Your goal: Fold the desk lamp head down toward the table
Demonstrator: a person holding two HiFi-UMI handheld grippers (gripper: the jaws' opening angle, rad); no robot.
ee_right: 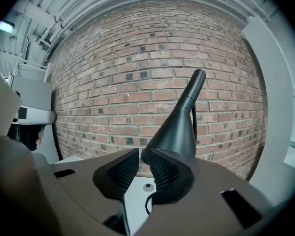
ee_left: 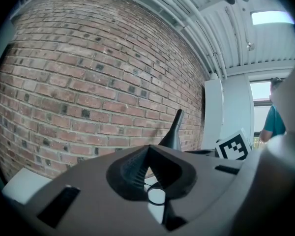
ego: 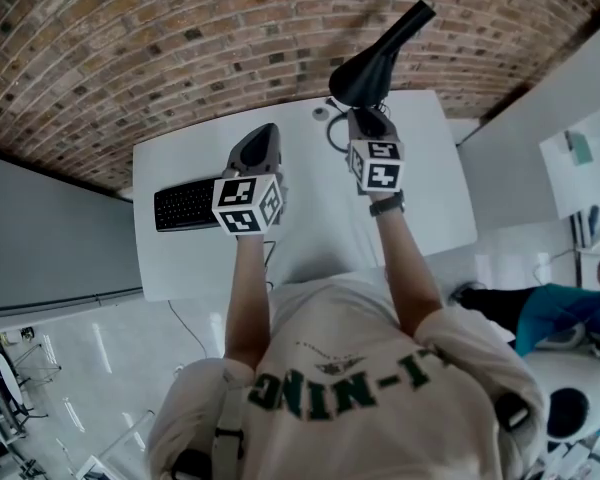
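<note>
The black desk lamp's cone-shaped head (ego: 380,53) stands raised over the far side of the white table (ego: 430,188); it also shows in the left gripper view (ee_left: 173,134). My right gripper (ego: 365,116) is held just below it. In the right gripper view the lamp head (ee_right: 179,127) rises directly beyond the jaws, its lower rim at the tips of my right gripper (ee_right: 144,166). A narrow gap shows between the pads. My left gripper (ego: 265,130) hovers over the table to the lamp's left, tips together (ee_left: 147,156), holding nothing.
A black keyboard (ego: 185,205) lies at the table's left end. A black cable (ego: 333,138) loops on the table under the lamp. A brick wall (ego: 180,48) runs behind the table. White furniture and a person in teal (ego: 560,313) are at the right.
</note>
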